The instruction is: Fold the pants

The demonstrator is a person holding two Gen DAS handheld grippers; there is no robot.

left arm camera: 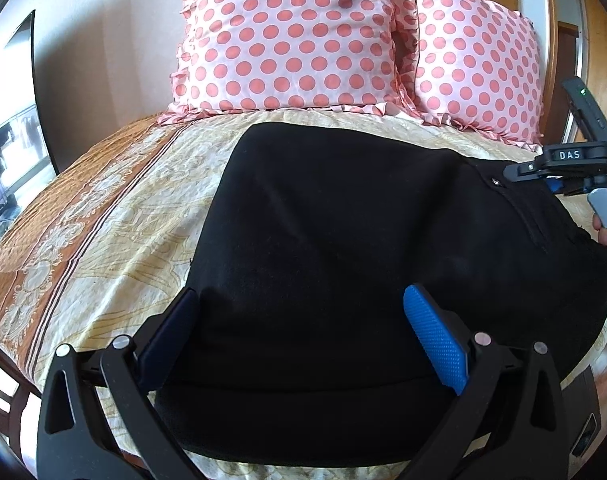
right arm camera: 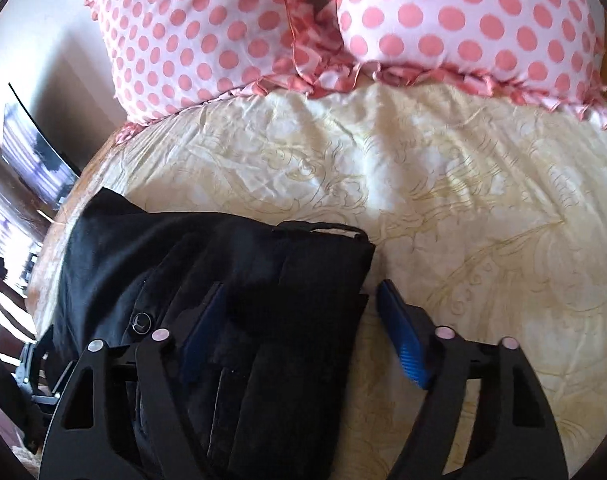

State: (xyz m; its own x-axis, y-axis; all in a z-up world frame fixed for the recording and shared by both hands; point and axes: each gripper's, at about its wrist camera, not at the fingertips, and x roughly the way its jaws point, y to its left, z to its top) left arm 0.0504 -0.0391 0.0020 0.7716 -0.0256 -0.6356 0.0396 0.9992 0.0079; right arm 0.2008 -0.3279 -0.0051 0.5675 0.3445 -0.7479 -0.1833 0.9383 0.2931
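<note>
your left claw point(left arm camera: 299, 340) is spread wide and grips nothing; the pants point(left arm camera: 343, 240) lie flat between and ahead of its fingers, a black folded slab on the bed point(left arm camera: 115, 216). your right claw point(right arm camera: 299, 332) is also released, straddling the pants' waist corner: the left finger sits over the cloth, the right finger over bare sheet just beside the edge.

what could go wrong, as i judge it: if you close the right claw where it stands, you may catch only the top layer near the belt loop point(right arm camera: 323, 227), and the layers under it would slide apart when you lift. you could also pinch the sheet along with the cloth, since it is wrinkled and lies right under the right finger. the left claw hangs over the middle of the slab with no edge between its fingers, so closing there would bunch the cloth rather than take a hem. lifting one side faster than the other would skew the fold.

the sheet is cream with a faint floral print and an orange patterned border off to the left of the left claw. two polka-dot pillows point(left arm camera: 287, 36) stand well ahead of both claws against a pale wall. a dark screen point(right arm camera: 35, 160) sits far left.
</note>
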